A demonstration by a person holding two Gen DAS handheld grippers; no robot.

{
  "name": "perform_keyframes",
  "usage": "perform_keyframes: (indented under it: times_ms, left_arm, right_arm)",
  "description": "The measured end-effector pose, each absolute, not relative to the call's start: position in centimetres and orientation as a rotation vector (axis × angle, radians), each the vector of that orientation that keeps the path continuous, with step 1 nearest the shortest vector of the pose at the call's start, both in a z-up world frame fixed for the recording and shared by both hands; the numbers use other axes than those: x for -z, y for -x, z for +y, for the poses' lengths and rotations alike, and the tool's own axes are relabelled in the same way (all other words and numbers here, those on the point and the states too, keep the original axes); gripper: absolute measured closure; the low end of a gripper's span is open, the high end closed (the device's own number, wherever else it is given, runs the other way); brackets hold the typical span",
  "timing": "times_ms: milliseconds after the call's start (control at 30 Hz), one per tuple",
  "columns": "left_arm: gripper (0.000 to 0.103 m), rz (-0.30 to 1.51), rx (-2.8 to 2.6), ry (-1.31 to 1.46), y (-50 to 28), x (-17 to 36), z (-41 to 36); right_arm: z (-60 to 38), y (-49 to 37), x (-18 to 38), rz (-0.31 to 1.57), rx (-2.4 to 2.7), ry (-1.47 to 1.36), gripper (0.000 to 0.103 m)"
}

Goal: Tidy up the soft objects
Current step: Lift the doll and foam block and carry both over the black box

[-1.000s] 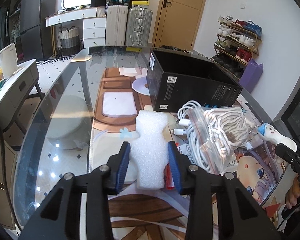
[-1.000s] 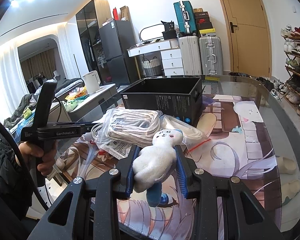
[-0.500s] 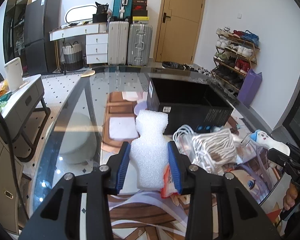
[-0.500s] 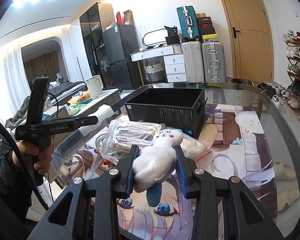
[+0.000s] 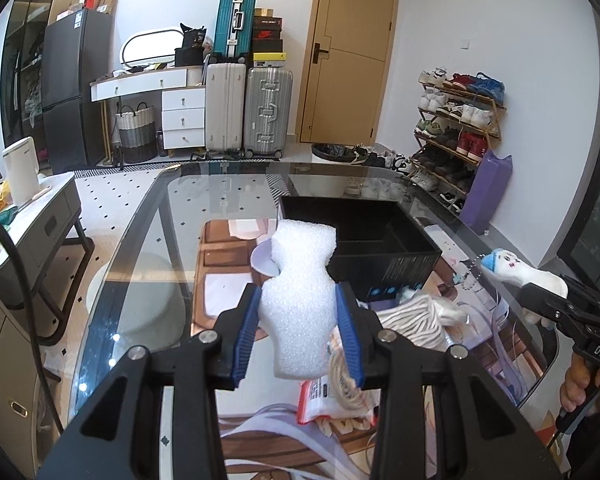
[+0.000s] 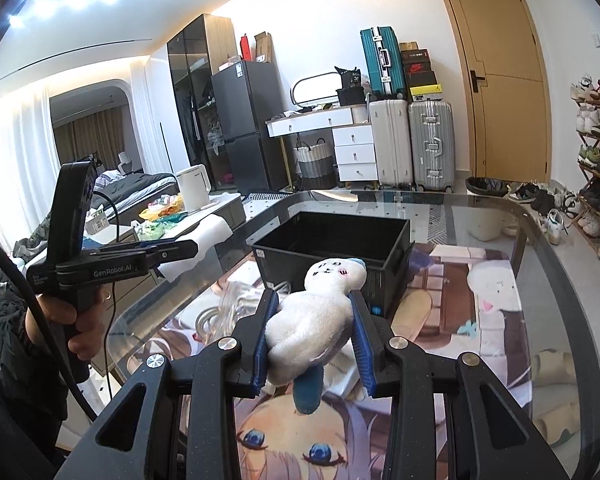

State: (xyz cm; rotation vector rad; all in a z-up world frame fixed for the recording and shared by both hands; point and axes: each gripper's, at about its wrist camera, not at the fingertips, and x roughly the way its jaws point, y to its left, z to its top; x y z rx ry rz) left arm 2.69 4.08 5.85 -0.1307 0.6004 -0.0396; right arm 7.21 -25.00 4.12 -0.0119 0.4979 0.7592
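Note:
My left gripper (image 5: 298, 300) is shut on a white foam block (image 5: 300, 284), held up above the table. My right gripper (image 6: 314, 300) is shut on a white plush toy (image 6: 316, 312) with a blue tail hanging below. An open black box (image 5: 364, 240) (image 6: 332, 244) stands on the glass table just beyond both. In the left wrist view the plush toy (image 5: 520, 272) and right gripper (image 5: 528, 292) show at the right edge. The left gripper (image 6: 188, 250) shows in the right wrist view, in a person's hand, its jaws edge-on.
Clear bags of white cords and striped rope (image 5: 412, 320) (image 6: 236, 304) lie on a printed mat (image 6: 480, 320) in front of the box. The glass table's rounded edge (image 6: 560, 264) runs on the right. Suitcases (image 5: 244, 108) and a shoe rack (image 5: 456, 128) stand beyond.
Both grippers have risen with the foam block and the plush toy still held. The bags on the mat now sit lower in both views, and the box's inside shows more.

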Motion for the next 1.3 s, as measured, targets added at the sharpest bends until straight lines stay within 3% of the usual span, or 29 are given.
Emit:
perform_keyframes:
  times_ms: [1300]
  left_arm:
    - [0.066,0.554,0.105,0.085,-8.6,-8.0,2.7]
  right_arm:
    - [-21.6,-14.1,-6.3,0.496,-0.838,0.009,0.068]
